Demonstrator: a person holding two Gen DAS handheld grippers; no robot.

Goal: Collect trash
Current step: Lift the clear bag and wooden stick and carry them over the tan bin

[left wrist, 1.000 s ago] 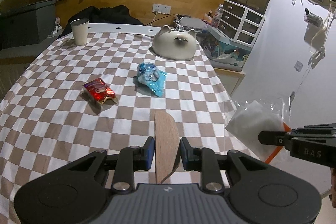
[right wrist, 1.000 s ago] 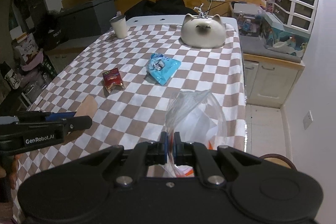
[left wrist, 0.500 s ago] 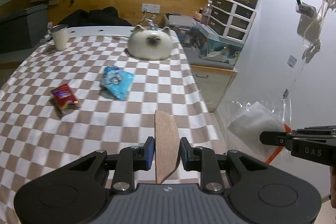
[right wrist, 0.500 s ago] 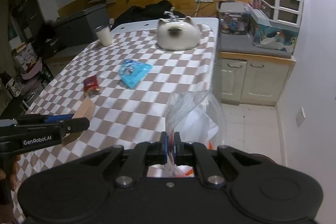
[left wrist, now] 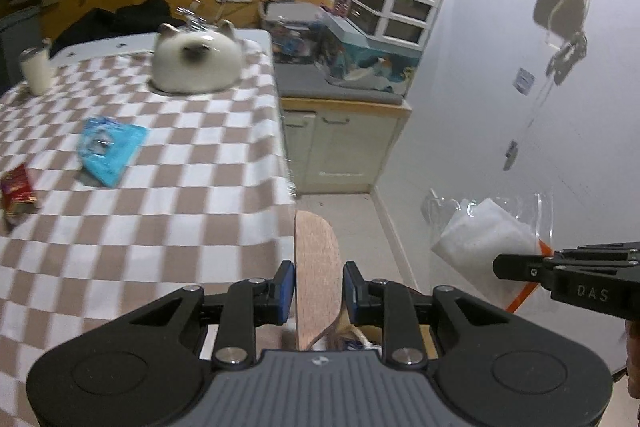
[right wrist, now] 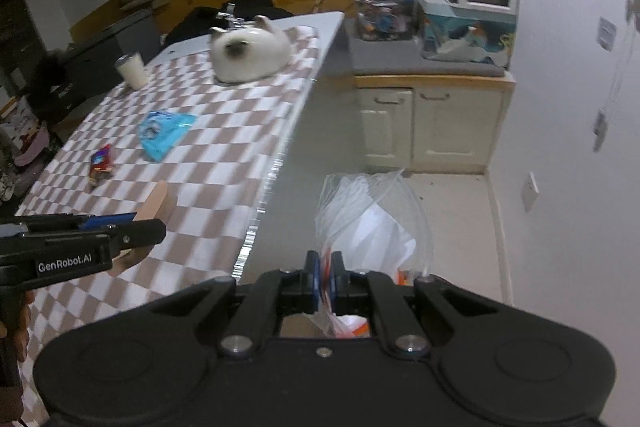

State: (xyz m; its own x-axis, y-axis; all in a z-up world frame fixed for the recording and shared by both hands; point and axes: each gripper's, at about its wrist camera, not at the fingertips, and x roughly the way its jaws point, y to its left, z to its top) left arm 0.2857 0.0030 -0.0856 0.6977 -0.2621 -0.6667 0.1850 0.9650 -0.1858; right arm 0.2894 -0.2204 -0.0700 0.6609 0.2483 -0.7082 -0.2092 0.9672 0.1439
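Left claw (left wrist: 316, 281) grips a brown card (left wrist: 317, 259) beside the table (left wrist: 180, 235); right claw (right wrist: 325, 277) pinches a clear bag (right wrist: 372, 211)

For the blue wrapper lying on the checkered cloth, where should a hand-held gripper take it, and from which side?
The blue wrapper lies flat and crumpled, well clear of the red packet and the cat-shaped dish. Probably best to come down from above and pinch its puffed, creased middle, where the film stands off the tablecloth; the thin flat edges offer little to catch. Both grippers are already occupied.
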